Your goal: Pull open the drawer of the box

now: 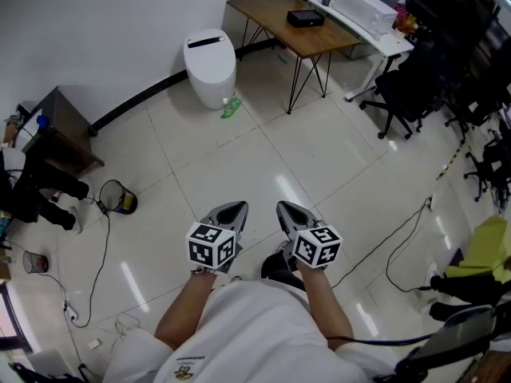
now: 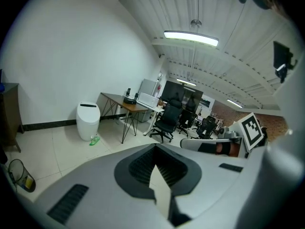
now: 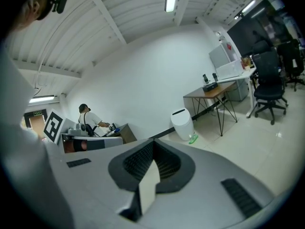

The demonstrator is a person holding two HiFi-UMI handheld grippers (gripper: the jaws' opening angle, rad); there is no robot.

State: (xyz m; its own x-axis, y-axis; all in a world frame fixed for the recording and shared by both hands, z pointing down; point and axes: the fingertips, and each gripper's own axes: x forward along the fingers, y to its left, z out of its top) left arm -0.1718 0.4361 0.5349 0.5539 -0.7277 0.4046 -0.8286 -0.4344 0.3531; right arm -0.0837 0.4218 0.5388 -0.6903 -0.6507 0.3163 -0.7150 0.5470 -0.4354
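Seen from the head camera looking steeply down, a person in a white shirt (image 1: 239, 333) holds two grippers side by side just in front of the chest, low at 6 o'clock in the frame, over a glossy pale tiled floor (image 1: 319, 158).

The left gripper (image 1: 235, 207) points towards 12 o'clock. Its jaws are pressed together with nothing between them, and the left gripper view shows the same, the two grey jaws meeting at their tip (image 2: 155, 148). The right gripper (image 1: 285, 207), just beside it, is likewise closed and empty, as its own view confirms (image 3: 153, 144). Each carries a cube with black-and-white square markers, the left cube (image 1: 213, 246) and the right cube (image 1: 318, 246).

The box and its drawer cannot be picked out in any view.

At 11 o'clock, well apart from the grippers, a white lidded bin (image 1: 210, 66) stands by the wall, with a small green object (image 1: 230, 108) on the floor just beside it. At 12 to 1 o'clock is a wooden desk (image 1: 271, 14) on thin black legs, bearing a small black case (image 1: 305, 18). Black office chairs (image 1: 407, 94) stand at 2 o'clock. A dark brown cabinet (image 1: 68, 126) sits at 9 to 10 o'clock. Black cables (image 1: 399, 250) trail across the floor at 4 o'clock.

In the right gripper view, a person (image 3: 89, 119) is far off by the wall.
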